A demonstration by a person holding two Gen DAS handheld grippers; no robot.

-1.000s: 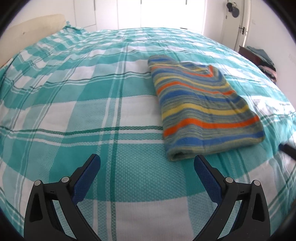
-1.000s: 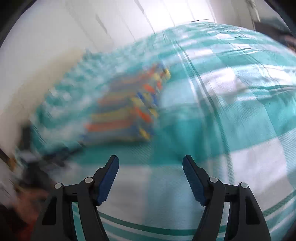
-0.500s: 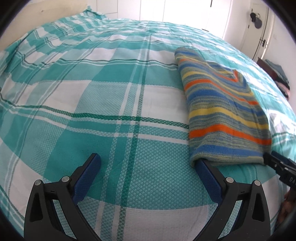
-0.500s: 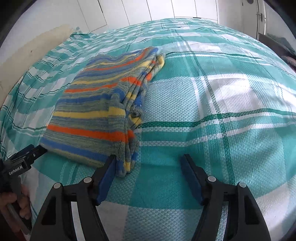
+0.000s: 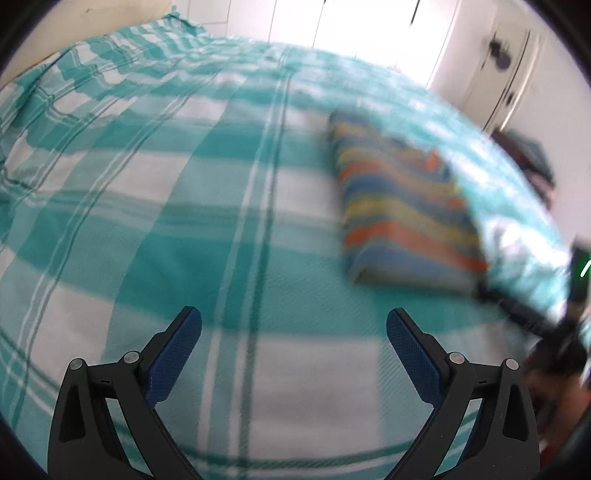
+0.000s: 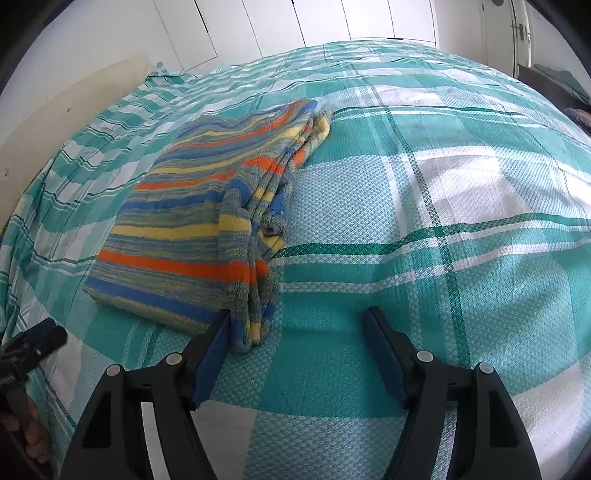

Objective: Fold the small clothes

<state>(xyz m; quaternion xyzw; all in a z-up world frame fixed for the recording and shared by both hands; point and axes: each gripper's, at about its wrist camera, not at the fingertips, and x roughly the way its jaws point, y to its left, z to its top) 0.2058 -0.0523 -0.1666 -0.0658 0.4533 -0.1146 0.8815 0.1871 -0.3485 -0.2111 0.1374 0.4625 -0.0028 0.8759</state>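
Note:
A folded knit garment with blue, orange, yellow and grey stripes (image 6: 192, 229) lies on the bed. In the blurred left wrist view the garment (image 5: 402, 210) lies ahead and to the right. My right gripper (image 6: 297, 328) is open and empty, low over the bedspread, with its left fingertip (image 6: 218, 332) at the garment's near right corner. My left gripper (image 5: 293, 328) is open and empty over bare bedspread, short of the garment. It also shows at the left edge of the right wrist view (image 6: 33, 343).
The bed carries a teal and white plaid bedspread (image 6: 461, 192). A cream headboard (image 6: 74, 107) runs along the left. White closet doors (image 6: 332, 22) stand behind the bed. A pile of clothes (image 5: 532, 162) sits by the door at the right.
The left gripper has pulled back from the garment's near edge and its view is now blurred by motion. The right gripper has edged closer to the garment's near right corner.

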